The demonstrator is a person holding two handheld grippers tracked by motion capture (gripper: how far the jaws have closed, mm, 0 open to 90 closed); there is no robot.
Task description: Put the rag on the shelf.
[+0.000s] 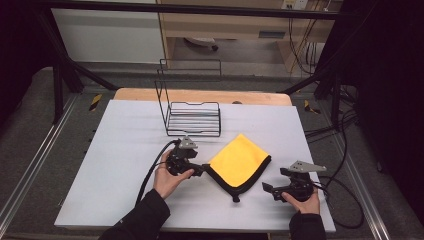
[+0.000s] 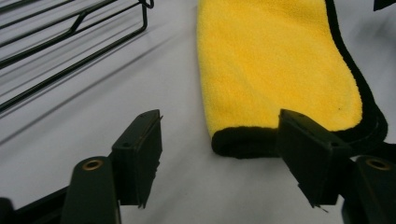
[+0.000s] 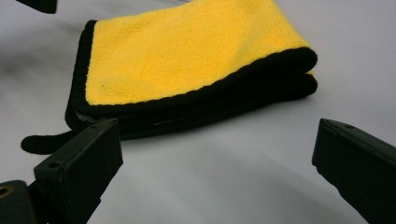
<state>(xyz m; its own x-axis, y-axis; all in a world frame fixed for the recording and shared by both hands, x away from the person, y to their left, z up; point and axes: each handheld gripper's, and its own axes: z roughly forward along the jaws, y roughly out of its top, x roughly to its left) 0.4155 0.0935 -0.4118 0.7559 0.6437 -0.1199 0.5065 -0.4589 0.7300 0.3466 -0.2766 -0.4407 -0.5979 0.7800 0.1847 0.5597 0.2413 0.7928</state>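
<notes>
1. The right tongs (image 1: 268,189) sit nearest the person, low on the worktop (image 1: 125,150), held in the right hand (image 1: 302,200). Their jaws are wide open and hold nothing. In the right gripper view, bare worktop lies between the jaws, and the cloth is a little way ahead.

2. The left tongs (image 1: 201,170) are a bit farther up, held in the left hand (image 1: 167,180). Their jaws are wide open too. In the left gripper view, the cloth's black-edged corner (image 2: 243,140) pokes in between the jaws, close by one of them. I cannot tell if it touches. Nothing is gripped.

3. The yellow cloth (image 1: 239,162) lies folded and flat between the two tongs, turned like a diamond. One corner points at the left tongs, and a small black loop (image 1: 235,198) points toward the person. The left tongs are nearer the cloth, so I think they would grab first.

4. Farthest away stands a black wire rack (image 1: 192,117), well apart from the cloth.
</notes>
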